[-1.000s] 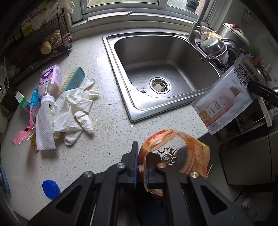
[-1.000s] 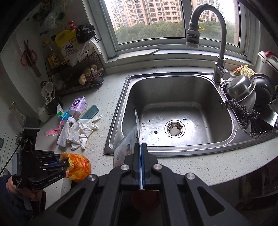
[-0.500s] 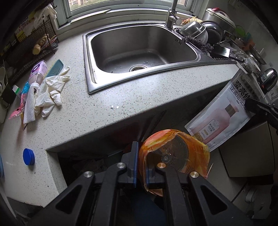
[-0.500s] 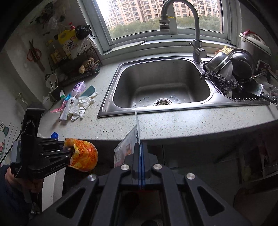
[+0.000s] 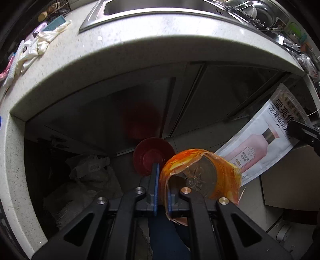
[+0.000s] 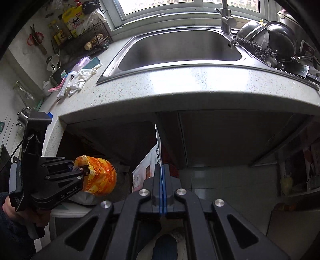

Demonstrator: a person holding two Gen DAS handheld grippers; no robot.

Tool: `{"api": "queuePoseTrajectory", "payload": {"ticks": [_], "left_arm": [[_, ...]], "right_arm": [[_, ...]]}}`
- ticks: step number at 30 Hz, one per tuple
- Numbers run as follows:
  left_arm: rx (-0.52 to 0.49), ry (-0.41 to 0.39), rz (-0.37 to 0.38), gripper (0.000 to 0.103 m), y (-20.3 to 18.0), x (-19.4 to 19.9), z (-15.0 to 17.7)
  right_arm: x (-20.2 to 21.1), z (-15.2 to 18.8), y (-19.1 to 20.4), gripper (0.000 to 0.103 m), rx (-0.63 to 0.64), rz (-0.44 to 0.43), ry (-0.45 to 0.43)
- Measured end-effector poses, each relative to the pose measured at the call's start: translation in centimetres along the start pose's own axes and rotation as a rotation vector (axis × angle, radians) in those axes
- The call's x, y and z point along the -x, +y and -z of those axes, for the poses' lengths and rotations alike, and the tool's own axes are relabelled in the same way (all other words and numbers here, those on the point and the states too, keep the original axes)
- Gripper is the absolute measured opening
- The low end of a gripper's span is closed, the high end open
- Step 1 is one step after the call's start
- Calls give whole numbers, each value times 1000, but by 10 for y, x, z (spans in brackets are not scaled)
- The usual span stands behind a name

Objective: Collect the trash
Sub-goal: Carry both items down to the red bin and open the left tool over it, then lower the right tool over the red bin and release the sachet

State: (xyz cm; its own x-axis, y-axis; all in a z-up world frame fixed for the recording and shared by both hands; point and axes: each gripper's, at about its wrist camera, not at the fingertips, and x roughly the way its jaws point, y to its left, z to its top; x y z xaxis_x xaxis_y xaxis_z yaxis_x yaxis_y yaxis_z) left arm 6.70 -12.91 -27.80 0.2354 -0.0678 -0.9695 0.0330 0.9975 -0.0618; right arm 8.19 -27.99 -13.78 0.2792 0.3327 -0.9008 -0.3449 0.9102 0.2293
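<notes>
Both grippers down in front of the counter (image 6: 200, 80), below its rounded front edge, facing the dark cabinet doors (image 6: 230, 140) underneath.

Left gripper (image 5: 161, 192) clamped tight on the torn rim of an orange plastic cup (image 5: 202, 176), clear ribbed bottom facing the camera, crumpled wall pinched between the blue pads (image 5: 156, 188). From the right wrist view, same gripper (image 6: 80, 170) at the left, gripped by a hand (image 6: 12, 208) in a dark sleeve, cup (image 6: 98, 176) sticking out sideways past the fingers.

Right gripper (image 6: 161, 192) closed flat on a white pouch (image 6: 149, 166) printed with a pink bottle, sheet standing edge-on and rising above the pads. In the left wrist view, pouch (image 5: 258, 148) hanging at the right, held at its upper right corner by a black fingertip (image 5: 304, 132).

Red bowl-shaped thing (image 5: 153, 158) low beyond the left fingertips, near the foot of the cabinet; whether a bin or a basin, hard to tell. Pale crumpled bag (image 5: 90, 172) to its left in the dark gap under the counter.

On the counter, toward its left end: white gloves (image 6: 80, 80), a bottle (image 6: 80, 63) and a teal brush (image 6: 94, 63) lying together. Steel sink (image 6: 180, 50) set in the middle, tap (image 6: 226, 18) at its back edge, pots (image 6: 266, 36) stacked at the right end.
</notes>
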Motion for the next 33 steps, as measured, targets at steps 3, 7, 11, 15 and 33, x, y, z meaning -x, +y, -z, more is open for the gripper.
{"api": "queuePoseTrajectory", "payload": {"ticks": [3, 7, 11, 15, 33], "left_arm": [[24, 36, 1, 6, 8, -46, 9], [45, 65, -7, 6, 18, -107, 18], [34, 75, -11, 6, 27, -161, 25], [22, 96, -14, 6, 33, -213, 24], [-6, 126, -22, 75, 49, -246, 21]], "right_arm": [[-33, 10, -3, 0, 10, 0, 27], [-77, 25, -12, 0, 3, 6, 60], [-117, 38, -21, 0, -6, 15, 76], [-152, 53, -29, 0, -18, 21, 104], [-193, 61, -35, 0, -31, 8, 147]]}}
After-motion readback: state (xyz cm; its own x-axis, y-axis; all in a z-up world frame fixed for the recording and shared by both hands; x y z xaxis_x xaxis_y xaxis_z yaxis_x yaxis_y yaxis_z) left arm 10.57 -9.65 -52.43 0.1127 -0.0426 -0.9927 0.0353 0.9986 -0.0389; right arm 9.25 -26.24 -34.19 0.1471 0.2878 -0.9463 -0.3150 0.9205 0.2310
